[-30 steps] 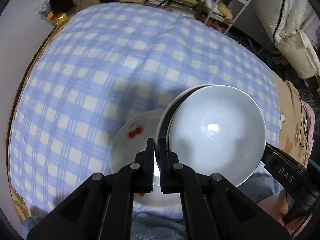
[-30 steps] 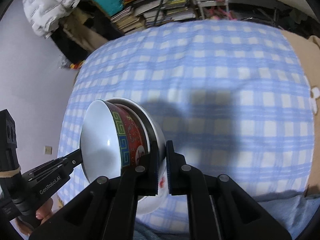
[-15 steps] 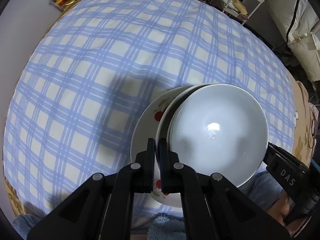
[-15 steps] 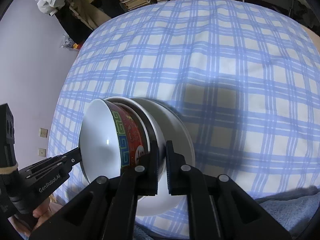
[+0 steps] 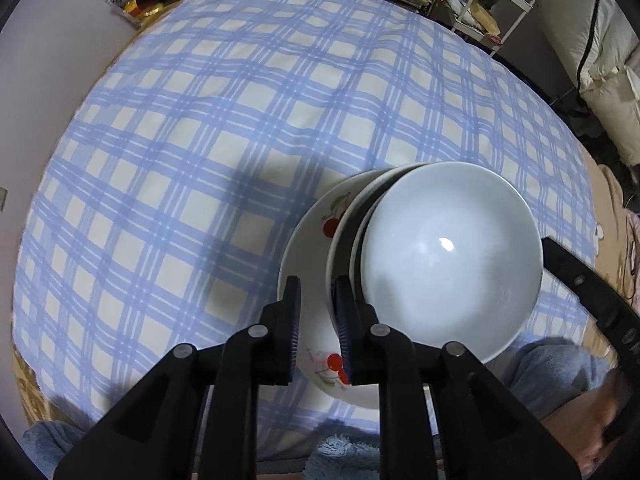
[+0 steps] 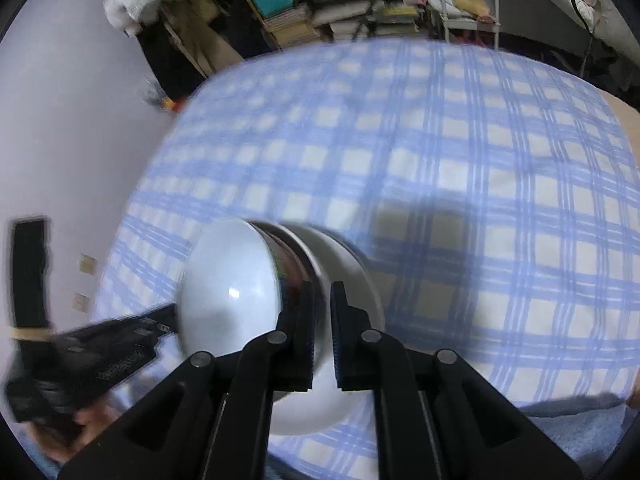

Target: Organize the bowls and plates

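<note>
Step in hand: setting the bowl stack down on the cherry plate (image 5: 316, 240), at the near edge of the desk (image 5: 240, 128) under its blue check cloth.

Left wrist view: left gripper (image 5: 317, 320) sits at 6 o'clock of the frame. Its fingers (image 5: 291, 312) are opening, with a small gap between them. The plate rim runs through that gap and neither pad presses on it, so I read this as the plate just let go, lying flat on the cloth. White bowl (image 5: 448, 264) is at 3 o'clock of the gap, tilted toward the camera and nested in an outer bowl (image 5: 340, 248) with a dark band between the rims. The right finger touches or nearly touches the outer bowl's rim; can't tell which.

Right wrist view (blurred): right gripper (image 6: 322, 320) is closed down to a narrow slit. The outer bowl's rim appears to pass between the fingers, so it looks held. The stack (image 6: 228, 292) sits at 9 o'clock of the fingers, over the plate (image 6: 360, 280). The patterned middle bowl is only a smear here.

Next move, my call:
- Left backs off toward 6 o'clock, clear of the plate rim and without clipping the stack.
- Right levels the tilted stack, lowers it to plate centre and lets go only once it is seated.

Risk: the stack is off-centre toward 3 o'clock on the plate. An early release could tip it.
</note>
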A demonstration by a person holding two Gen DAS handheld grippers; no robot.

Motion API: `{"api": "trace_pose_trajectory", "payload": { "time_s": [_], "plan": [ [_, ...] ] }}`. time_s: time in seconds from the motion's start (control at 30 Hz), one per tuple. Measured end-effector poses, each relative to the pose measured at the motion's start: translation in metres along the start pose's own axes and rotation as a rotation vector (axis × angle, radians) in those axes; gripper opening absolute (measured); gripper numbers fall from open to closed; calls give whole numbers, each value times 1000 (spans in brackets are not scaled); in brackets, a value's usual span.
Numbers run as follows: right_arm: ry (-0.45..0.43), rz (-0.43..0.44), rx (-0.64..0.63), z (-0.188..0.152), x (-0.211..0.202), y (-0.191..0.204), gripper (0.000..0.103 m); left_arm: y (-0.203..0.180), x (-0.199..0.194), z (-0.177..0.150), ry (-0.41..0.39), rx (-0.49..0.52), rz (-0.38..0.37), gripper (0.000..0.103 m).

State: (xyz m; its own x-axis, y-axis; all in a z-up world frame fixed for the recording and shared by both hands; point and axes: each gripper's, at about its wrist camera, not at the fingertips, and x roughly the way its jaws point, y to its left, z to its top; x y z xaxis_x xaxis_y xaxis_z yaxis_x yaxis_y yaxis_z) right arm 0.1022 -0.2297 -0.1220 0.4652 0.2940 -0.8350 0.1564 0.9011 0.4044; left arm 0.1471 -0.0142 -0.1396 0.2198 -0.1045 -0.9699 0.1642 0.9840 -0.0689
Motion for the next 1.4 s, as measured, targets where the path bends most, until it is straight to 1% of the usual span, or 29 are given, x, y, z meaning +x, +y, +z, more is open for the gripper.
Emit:
{"api": "trace_pose_trajectory", "payload": {
  "time_s": [0.07, 0.1, 0.13, 0.17, 0.2, 0.23, 0.27, 0.3, 0.33, 0.37, 0.4, 0.43, 0.47, 0.5, 0.53, 0.6, 0.67, 0.73, 0.77, 0.8, 0.83, 0.9, 1.03, 1.13, 1.17, 1.27, 1.4],
  "plan": [
    [-13, 8, 4, 1, -9, -2, 11, -2, -11, -5, -31, 18, 20, 18],
    [-35, 37, 16, 0, -18, -4, 11, -3, -17, -8, -51, 27, 38, 19],
    [-47, 50, 20, -1, -22, -4, 12, -6, -28, -13, -100, 55, 73, 22],
    [-64, 57, 20, -1, -30, -4, 14, -10, -35, -17, -133, 76, 95, 24],
    [-90, 40, 8, -2, -39, -3, 21, -14, -46, -22, -178, 104, 131, 29],
    [-110, 21, -8, -3, -46, -1, 27, -17, -52, -25, -201, 118, 146, 38],
    [-125, 13, -21, -4, -51, 1, 38, -20, -61, -30, -235, 134, 159, 44],
    [-148, 9, -45, -5, -59, 3, 41, -23, -73, -36, -283, 148, 163, 53],
    [-163, 6, -60, -7, -65, 5, 42, -25, -82, -40, -319, 155, 172, 59],
    [-183, -1, -78, -9, -73, 7, 45, -28, -93, -46, -368, 162, 205, 60],
    [-194, -3, -89, -11, -79, 8, 48, -29, -99, -50, -395, 163, 230, 66],
    [-211, 1, -103, -14, -86, 10, 49, -29, -110, -55, -437, 164, 269, 76],
    [-225, 4, -114, -16, -92, 11, 52, -31, -121, -61, -483, 165, 301, 80],
    [-244, 3, -127, -19, -99, 12, 56, -31, -131, -67, -524, 162, 318, 85],
    [-261, 2, -136, -21, -104, 13, 58, -30, -137, -70, -546, 157, 326, 86],
    [-306, 0, -158, -28, -117, 16, 67, -26, -150, -80, -590, 134, 326, 88],
    [-337, 7, -184, -34, -126, 21, 72, -21, -160, -88, -619, 118, 294, 89],
    [-393, 35, -212, -42, -139, 24, 73, -16, -168, -97, -653, 98, 276, 90],
    [-439, 48, -222, -47, -147, 25, 77, -13, -171, -102, -682, 87, 270, 90],
    [-465, 50, -230, -50, -151, 26, 85, -12, -173, -106, -701, 83, 269, 90],
    [-479, 51, -238, -53, -154, 28, 89, -12, -174, -110, -710, 80, 269, 91],
    [-516, 43, -266, -60, -160, 32, 103, -10, -174, -114, -724, 80, 264, 92],
    [-591, 14, -312, -71, -166, 38, 103, -10, -169, -122, -744, 103, 242, 92],
    [-640, -34, -331, -76, -165, 39, 103, -15, -167, -128, -783, 111, 268, 92],
    [-646, -49, -337, -77, -163, 39, 103, -18, -166, -130, -800, 119, 292, 92],
    [-628, -71, -347, -77, -154, 39, 103, -24, -167, -136, -843, 113, 336, 93],
    [-606, -86, -339, -73, -145, 36, 103, -25, -173, -139, -897, 87, 344, 93]
  ]
}}
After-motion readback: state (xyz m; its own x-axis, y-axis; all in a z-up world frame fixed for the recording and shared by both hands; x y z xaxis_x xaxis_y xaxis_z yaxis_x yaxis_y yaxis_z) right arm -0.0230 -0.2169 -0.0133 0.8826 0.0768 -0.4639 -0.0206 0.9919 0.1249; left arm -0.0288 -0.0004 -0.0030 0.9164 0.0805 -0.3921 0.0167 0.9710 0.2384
